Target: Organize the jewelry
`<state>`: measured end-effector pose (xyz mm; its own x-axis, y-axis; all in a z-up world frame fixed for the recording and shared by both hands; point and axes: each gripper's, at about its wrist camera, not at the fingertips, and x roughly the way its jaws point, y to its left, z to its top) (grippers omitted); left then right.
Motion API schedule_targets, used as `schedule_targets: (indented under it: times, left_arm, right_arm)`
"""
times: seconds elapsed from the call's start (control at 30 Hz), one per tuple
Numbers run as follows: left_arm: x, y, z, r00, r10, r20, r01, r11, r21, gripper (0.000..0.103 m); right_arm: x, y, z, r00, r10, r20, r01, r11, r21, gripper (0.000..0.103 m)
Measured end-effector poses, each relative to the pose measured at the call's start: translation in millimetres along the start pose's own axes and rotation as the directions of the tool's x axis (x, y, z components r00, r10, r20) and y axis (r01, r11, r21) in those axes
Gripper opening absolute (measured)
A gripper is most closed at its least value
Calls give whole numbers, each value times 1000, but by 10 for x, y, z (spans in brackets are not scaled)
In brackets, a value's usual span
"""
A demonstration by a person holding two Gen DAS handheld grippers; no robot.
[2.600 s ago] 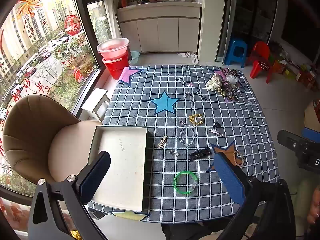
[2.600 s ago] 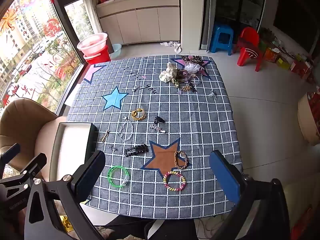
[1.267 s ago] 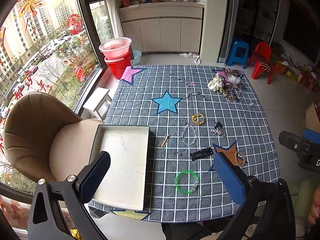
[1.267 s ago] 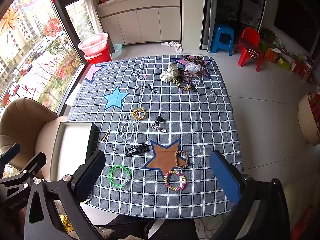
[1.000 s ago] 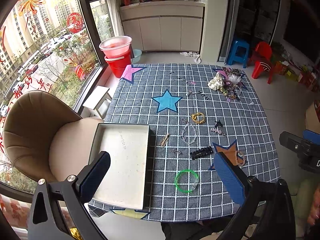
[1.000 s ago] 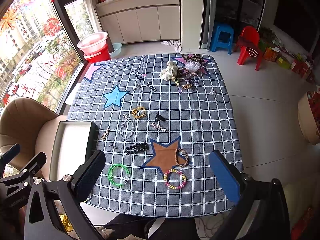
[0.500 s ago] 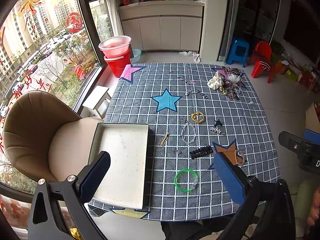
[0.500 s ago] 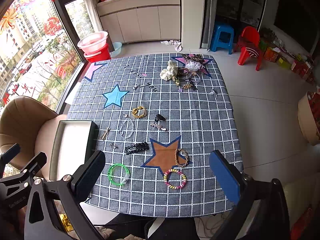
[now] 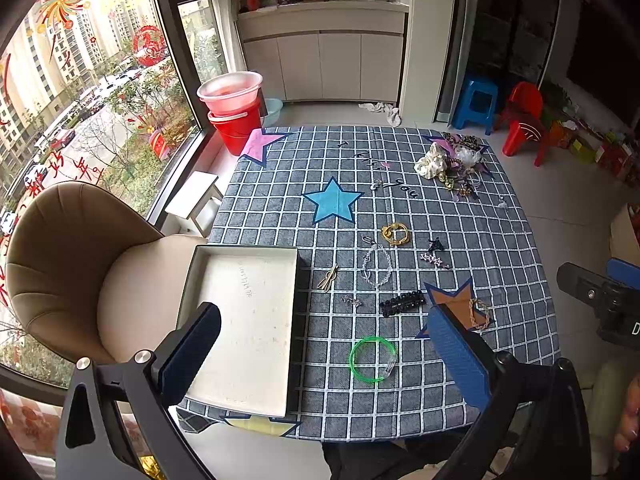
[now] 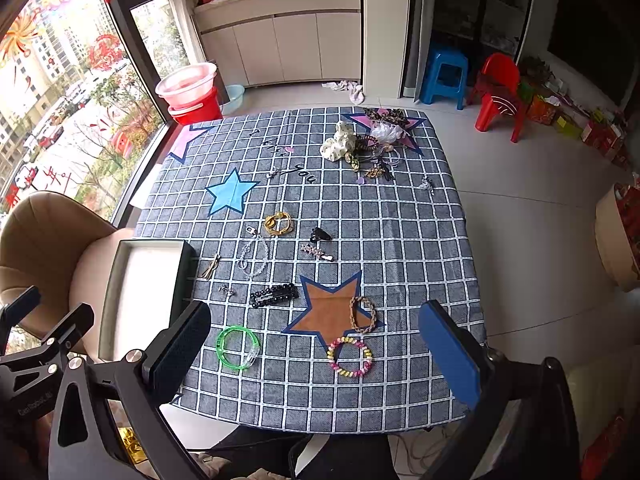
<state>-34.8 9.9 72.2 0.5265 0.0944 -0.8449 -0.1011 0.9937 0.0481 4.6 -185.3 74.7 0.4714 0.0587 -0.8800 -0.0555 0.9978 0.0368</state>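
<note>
Jewelry lies scattered on the checked tablecloth (image 9: 460, 236). A green bangle (image 9: 373, 359) lies near the front edge, also in the right wrist view (image 10: 237, 348). A black hair clip (image 9: 402, 303), a clear bead bracelet (image 9: 377, 266) and a gold chain bracelet (image 9: 395, 234) lie mid-table. A braided bracelet (image 10: 363, 314) and a pastel bead bracelet (image 10: 349, 356) lie by the brown star. An open white box (image 9: 244, 328) sits at the front left corner. My left gripper (image 9: 324, 350) and right gripper (image 10: 316, 350) are both open, empty, held high above the front edge.
A pile of scrunchies and hair ties (image 10: 368, 140) sits at the far right corner. A beige chair (image 9: 72, 264) stands left of the table. Red buckets (image 9: 234, 106), a blue stool (image 10: 446, 74) and a red chair (image 10: 500, 88) stand beyond.
Both views shifted only slightly; the grippers stay open and high above the table. Nothing on the table moved.
</note>
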Motion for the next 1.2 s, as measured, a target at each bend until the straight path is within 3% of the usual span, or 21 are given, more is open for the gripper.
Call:
schedule_targets:
  times: [0.83,1.03,1.2]
  left_arm:
    - [68,46,-27,1000,-17,-22,17,1000,-6,103]
    - [497,200,-113,993,-14,-117,14,1000,-8,103]
    - [973,232,-267,980,-54,-191,62,997,37,103]
  right_arm:
    - [29,-20,-22,1000,0,-11,0,1000,10,103]
    - [254,-105,-100,998,-5,-69,9,998,61,103]
    - [637,-248,-305,989,-9,-150,31,989,142,103]
